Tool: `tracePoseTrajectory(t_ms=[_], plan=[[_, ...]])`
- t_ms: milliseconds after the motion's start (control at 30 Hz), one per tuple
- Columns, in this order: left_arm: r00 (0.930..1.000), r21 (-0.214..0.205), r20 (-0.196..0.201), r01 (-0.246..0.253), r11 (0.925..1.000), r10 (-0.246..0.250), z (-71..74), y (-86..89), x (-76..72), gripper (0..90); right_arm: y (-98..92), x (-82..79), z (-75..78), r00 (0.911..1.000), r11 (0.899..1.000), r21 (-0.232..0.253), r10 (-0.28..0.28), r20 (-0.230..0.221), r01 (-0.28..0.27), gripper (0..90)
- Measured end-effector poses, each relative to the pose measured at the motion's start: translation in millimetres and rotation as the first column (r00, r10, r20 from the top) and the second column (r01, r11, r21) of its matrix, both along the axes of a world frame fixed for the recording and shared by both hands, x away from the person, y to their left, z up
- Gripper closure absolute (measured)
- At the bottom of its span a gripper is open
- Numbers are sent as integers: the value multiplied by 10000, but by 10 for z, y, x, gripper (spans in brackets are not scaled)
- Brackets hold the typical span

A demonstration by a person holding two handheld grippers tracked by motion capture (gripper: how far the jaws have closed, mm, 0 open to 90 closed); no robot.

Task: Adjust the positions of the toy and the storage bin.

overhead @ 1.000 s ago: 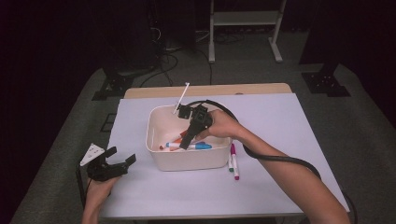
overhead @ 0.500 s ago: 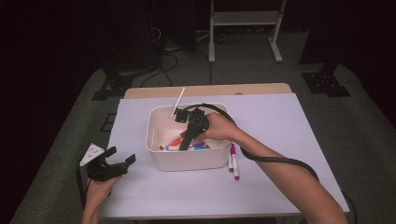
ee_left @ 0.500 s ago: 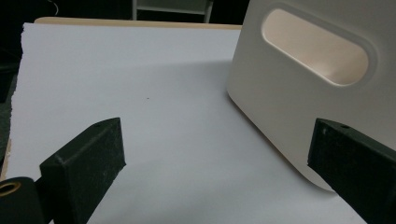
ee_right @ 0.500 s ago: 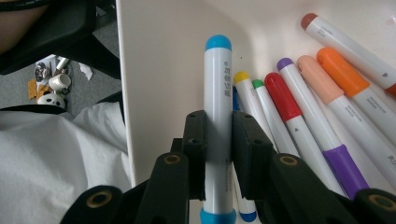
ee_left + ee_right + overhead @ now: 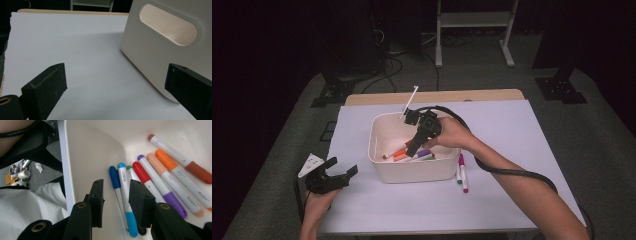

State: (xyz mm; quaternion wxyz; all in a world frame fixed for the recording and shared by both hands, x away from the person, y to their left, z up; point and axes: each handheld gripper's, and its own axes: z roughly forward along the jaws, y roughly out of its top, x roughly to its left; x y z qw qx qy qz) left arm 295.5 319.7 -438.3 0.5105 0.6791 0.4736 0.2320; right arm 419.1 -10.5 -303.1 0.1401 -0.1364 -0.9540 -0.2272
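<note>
Inside the bin (image 5: 412,172), right claw (image 5: 115,195) parted over markers (image 5: 152,178); left claw (image 5: 115,87) gapes wide

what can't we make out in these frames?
- Right gripper view: the green-capped marker is mostly hidden by the right tongs and neighbouring markers.
- Right gripper view: the orange-capped marker is cut off by the right edge.
- High view: the two markers on the table beside the cream plastic bin are too small for their print to be read.
- Left gripper view: the bin's wall hides its contents.

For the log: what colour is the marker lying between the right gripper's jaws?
Light blue marker, white-barrelled; clearest in the right gripper view.
</note>
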Motion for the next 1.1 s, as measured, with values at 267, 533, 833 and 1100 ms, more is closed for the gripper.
tracePoseTrajectory(t_ms=[267, 533, 833, 1100], plan=[[10000, 43, -39, 32, 10000, -32, -2, -17, 3, 25, -449, -47, 313, 9953, 9934, 844, -827, 500, 783, 620], [10000, 49, -39, -39, 10000, 40, 1, -7, -10, 25, -1049, -155, 515, 9791, 9706, 1667, -1883, 770, 1736, 594], [10000, 50, -15, -11, 10000, 11, 6, -33, -8, 25, -1789, -309, 348, 9454, 9273, 2246, -3202, 612, 2995, 574], [10000, 63, -28, -2, 10000, 2, 9, -45, -4, 25, -2079, -380, -270, 9201, 9065, 1697, -3916, -43, 3866, 572]])
